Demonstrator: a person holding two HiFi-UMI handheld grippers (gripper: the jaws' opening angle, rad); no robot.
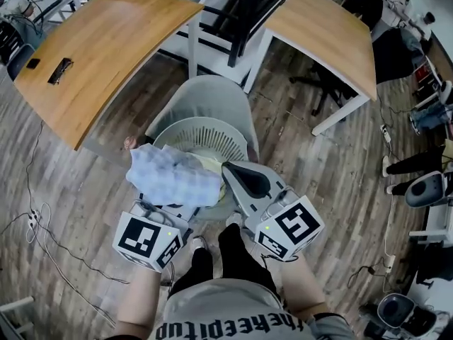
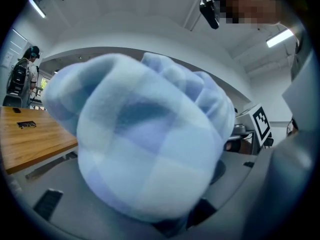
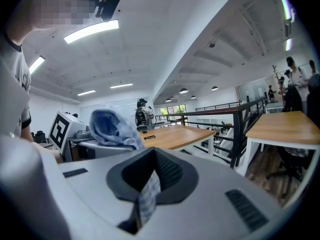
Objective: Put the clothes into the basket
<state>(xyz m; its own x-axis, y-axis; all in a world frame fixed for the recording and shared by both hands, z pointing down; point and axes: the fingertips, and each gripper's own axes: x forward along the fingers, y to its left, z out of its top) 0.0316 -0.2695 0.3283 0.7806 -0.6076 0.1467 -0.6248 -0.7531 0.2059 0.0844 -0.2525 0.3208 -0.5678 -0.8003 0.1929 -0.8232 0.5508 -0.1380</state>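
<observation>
Pale-blue checked cloth point(image 1: 173, 176) hangs bunched over the near side of a white slatted basket point(image 1: 202, 134), gripped from both sides by a person working a hand-held tool in each hand. In the head view, the left tool point(image 1: 164, 205) comes in from 7 o'clock. Its jaws are spread wide around the thick of the bundle and pressed into it. In the left gripper view the cloth point(image 2: 150, 144) fills nearly all the space between them.

The right tool point(image 1: 246, 180) enters from 5 o'clock, its jaws drawn almost together on a thin strip of the same fabric. In the right gripper view that strip of cloth point(image 3: 148, 194) shows pinched between the dark pads, with the rest of the bundle off at 9 o'clock.

The basket sits on a grey chair point(image 1: 212, 91). The cloth overlaps its rim at about 8 o'clock and is not yet lying inside. One wooden desk point(image 1: 99, 55) stands beyond at 10 o'clock and a second desk point(image 1: 333, 37) at 1 o'clock, on a plank floor point(image 1: 92, 183) with loose cables point(image 1: 42, 225) at 8 o'clock.
</observation>
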